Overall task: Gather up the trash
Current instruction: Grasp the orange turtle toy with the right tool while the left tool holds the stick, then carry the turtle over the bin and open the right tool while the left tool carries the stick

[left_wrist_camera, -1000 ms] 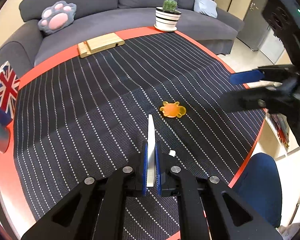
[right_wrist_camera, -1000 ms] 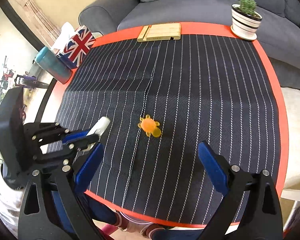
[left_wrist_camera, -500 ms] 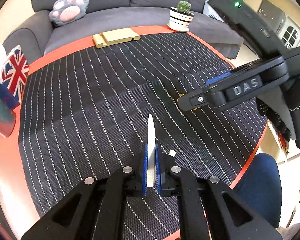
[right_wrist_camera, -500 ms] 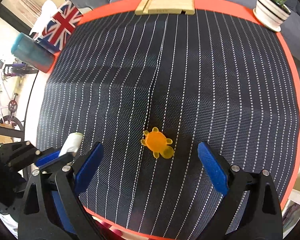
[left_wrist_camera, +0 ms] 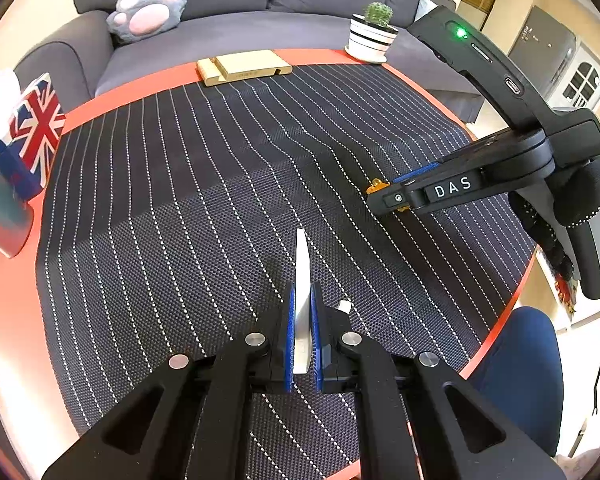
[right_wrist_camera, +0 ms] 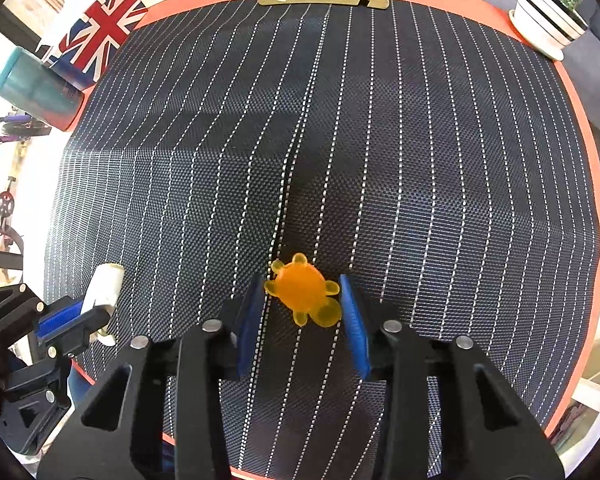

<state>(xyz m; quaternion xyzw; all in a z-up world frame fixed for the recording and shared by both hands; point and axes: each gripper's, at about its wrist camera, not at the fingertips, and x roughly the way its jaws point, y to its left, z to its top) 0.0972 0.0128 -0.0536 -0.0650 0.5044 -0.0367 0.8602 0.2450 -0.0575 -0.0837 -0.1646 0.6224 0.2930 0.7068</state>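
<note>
The orange toy turtle lies on the striped mat of the desk, right between the blue pads of the right gripper. Its jaws stand apart on either side of the turtle; the left pad looks just about to touch one foot, the right pad sits just beside the head, though whether either truly touches I cannot tell. From the left wrist, only a small orange edge of the turtle shows past the right gripper's finger. The left gripper has its jaws clamped on a flat white piece of trash, held upright above the mat, near the desk's front edge.
</note>
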